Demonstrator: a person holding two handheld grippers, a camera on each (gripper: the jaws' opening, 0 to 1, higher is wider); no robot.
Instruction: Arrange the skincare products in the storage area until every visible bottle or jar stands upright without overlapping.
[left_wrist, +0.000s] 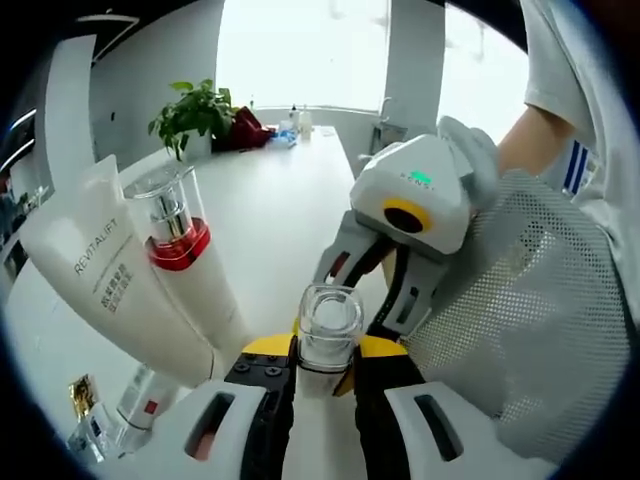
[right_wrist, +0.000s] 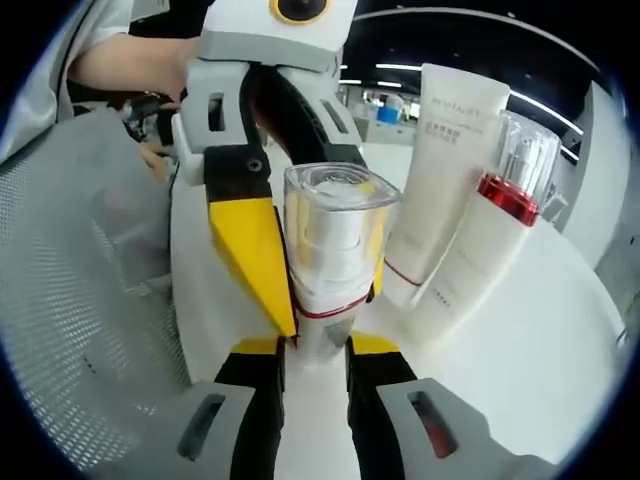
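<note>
Both tongs pinching one clear-capped bottle, upright on white table.

L gripper (left_wrist: 325, 375) clenched on the small clear-capped bottle (left_wrist: 329, 330), yellow pads either side of its body; R gripper (right_wrist: 318, 345) grips the same bottle (right_wrist: 335, 255) from the opp. side, its pads low on the body near the thin red band. In the left gripper view the R gripper (left_wrist: 375, 290) comes in from beyond the bottle, w/ a person's forearm (left_wrist: 530, 140) behind it. Left of the L tongs, near: white REVITALIFT tube (left_wrist: 120, 290) leaning, and touching it a white pump bottle (left_wrist: 185, 265) w/ red collar and clear cap. White mesh basket (left_wrist: 530, 340) just right of the tongs. Far across the table (left_wrist: 270, 210): potted plant (left_wrist: 195, 115). In the right gripper view, tube (right_wrist: 440, 190) and red-collar bottle (right_wrist: 495, 230) sit right of the tongs, mesh basket (right_wrist: 80, 300) to the left.
</note>
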